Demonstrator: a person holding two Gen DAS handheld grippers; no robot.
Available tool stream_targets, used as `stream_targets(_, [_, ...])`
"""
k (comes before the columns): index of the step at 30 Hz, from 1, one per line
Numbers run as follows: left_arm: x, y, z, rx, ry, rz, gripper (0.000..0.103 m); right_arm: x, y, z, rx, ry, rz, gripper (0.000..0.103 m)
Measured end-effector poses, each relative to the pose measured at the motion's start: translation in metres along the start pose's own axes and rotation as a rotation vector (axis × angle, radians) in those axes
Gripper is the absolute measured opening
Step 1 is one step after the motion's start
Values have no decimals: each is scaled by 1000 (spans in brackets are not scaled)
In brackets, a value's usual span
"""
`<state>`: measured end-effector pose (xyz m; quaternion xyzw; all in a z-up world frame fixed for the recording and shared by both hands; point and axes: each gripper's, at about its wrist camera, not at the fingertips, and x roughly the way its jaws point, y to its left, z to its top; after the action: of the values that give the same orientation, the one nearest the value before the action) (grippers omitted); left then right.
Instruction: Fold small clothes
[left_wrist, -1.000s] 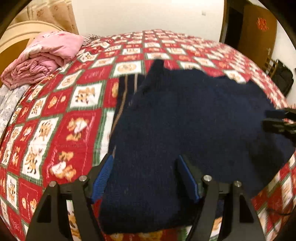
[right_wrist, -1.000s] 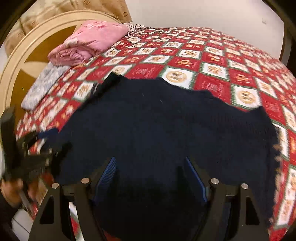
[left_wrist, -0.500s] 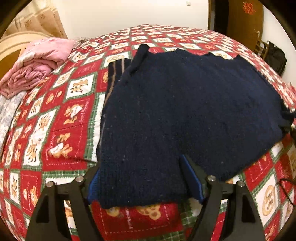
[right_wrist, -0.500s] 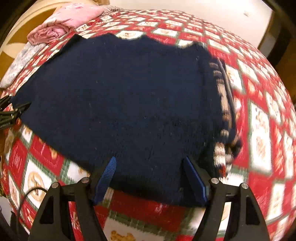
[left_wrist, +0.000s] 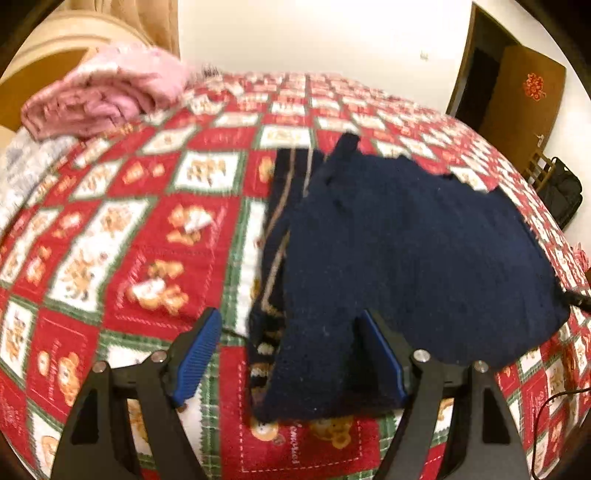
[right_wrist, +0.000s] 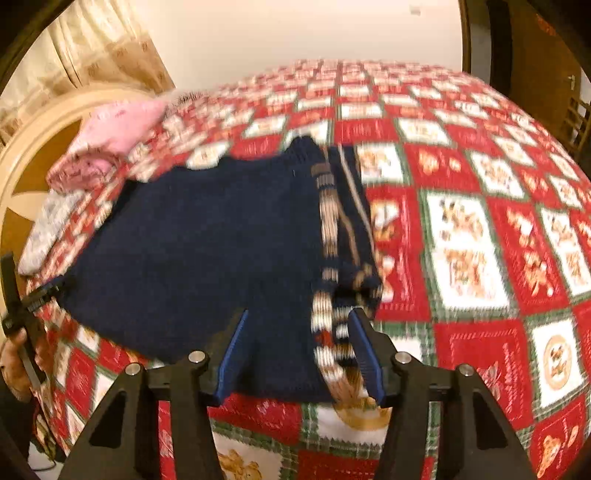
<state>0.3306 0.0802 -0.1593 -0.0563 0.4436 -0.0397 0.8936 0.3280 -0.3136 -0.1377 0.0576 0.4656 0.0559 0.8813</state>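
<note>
While the sweater (left_wrist: 406, 258) lies flat on the bed (left_wrist: 129, 240), your left gripper (left_wrist: 291, 354) stands open over its near corner, and your right gripper (right_wrist: 299, 354) has just been closing around the striped edge, not yet pinching.

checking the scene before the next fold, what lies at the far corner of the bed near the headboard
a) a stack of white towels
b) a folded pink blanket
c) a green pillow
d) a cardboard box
b: a folded pink blanket lies at the far corner of the red patchwork bedspread with bear squares, by the curved headboard, beyond the dark navy knitted sweater.
</note>
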Motion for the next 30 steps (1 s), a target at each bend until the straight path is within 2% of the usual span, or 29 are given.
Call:
stream_targets(1, [5, -1, -1, 0, 19, -20, 79, 3, 0, -4, 1, 12, 10, 36])
stream_targets(3, [11, -2, -3, -9, 47, -33, 77, 12, 0, -9, 9, 43, 17, 29])
stream_targets(4, [12, -2, -5, -16, 50, -53, 67, 13, -1, -11, 7, 41, 7, 9])
stream_targets(6, [10, -7, -8, 18, 44, -39, 60, 9, -2, -13, 8, 20, 22, 10])
stream_targets(8, [6, -13, -13, 82, 34, -40, 36, -8, 0, -18, -12, -20, 51, 9])
stream_targets(11, [0, -22, -20, 167, 17, -2, 28, -17, 3, -25, -52, -14, 31, 9])
stream_targets(14, [-2, -18, -22, 162, 15, -10, 26, -3, -6, -34, -61, 24, -18, 9])
stream_targets(17, [-5, -16, -21, 160, 16, -27, 23, -1, -19, -33, 7, 1, 18, 9])
stream_targets(21, [-9, -14, -17, 150, -1, -28, 24, -6, -17, -25, 4, -30, 7, 10])
stream_targets(22, [-10, -11, -14, 120, -10, -40, 26, -5, -17, -23, 5, -27, 3, 10])
stream_targets(24, [-10, -9, -9, 85, -20, -40, 38, -2, -18, -22, 5, -17, 1, 10])
stream_targets(25, [-11, -8, -6, 68, -34, -37, 47, 1, -18, -23, 6, -7, 1, 10])
stream_targets(26, [-10, -8, -5, 67, -41, -42, 51, 4, -19, -25, 7, 4, 5, 10])
stream_targets(28, [-6, -10, -3, 72, -31, -26, 51, 7, -19, -30, 10, 16, 14, 10])
stream_targets(30, [3, -11, -5, 78, 15, -26, 47, 8, -19, -32, 7, 15, 12, 10])
